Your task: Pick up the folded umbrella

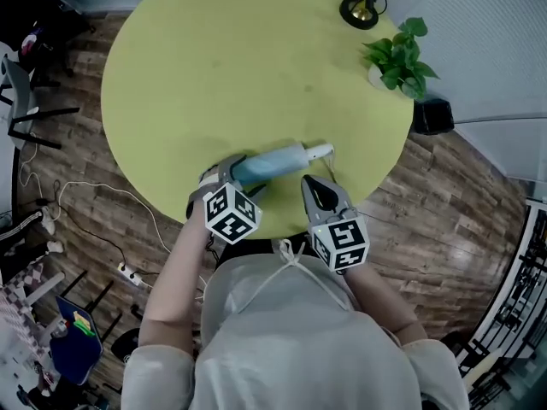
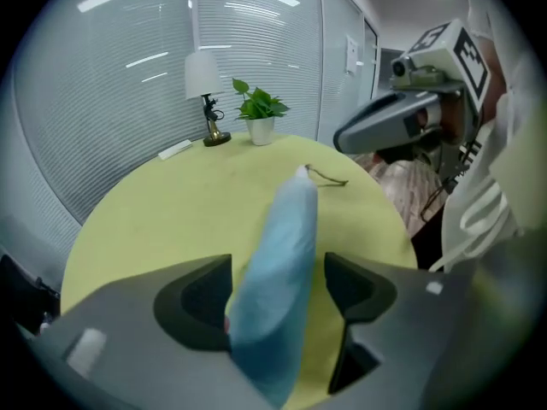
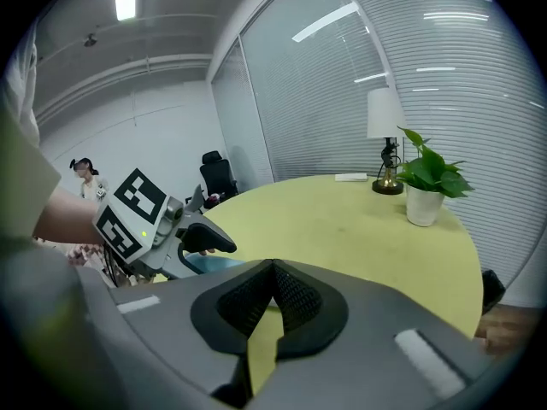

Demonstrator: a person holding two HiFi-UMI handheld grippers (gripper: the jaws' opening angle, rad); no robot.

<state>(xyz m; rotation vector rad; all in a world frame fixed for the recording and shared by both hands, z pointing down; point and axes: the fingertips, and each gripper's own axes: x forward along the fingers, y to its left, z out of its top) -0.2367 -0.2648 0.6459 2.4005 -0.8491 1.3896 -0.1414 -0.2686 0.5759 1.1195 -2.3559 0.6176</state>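
Observation:
The folded umbrella (image 1: 275, 162), in a light-blue sleeve with a white handle end, lies on the round yellow-green table (image 1: 239, 67) near its front edge. My left gripper (image 1: 232, 171) stands open around the umbrella's left end. In the left gripper view the umbrella (image 2: 278, 263) runs between the jaws of the left gripper (image 2: 278, 269), close against the left one, with a gap to the right one. My right gripper (image 1: 309, 183) hovers shut just in front of the umbrella's handle end, holding nothing. Its closed tips show in the right gripper view (image 3: 273, 267).
A potted plant (image 1: 397, 58) and a small lamp (image 1: 361, 11) stand at the table's far right edge. A black bin (image 1: 432, 116) sits on the wooden floor beyond. Office chairs (image 1: 26, 84) and a power strip (image 1: 128, 273) are at the left.

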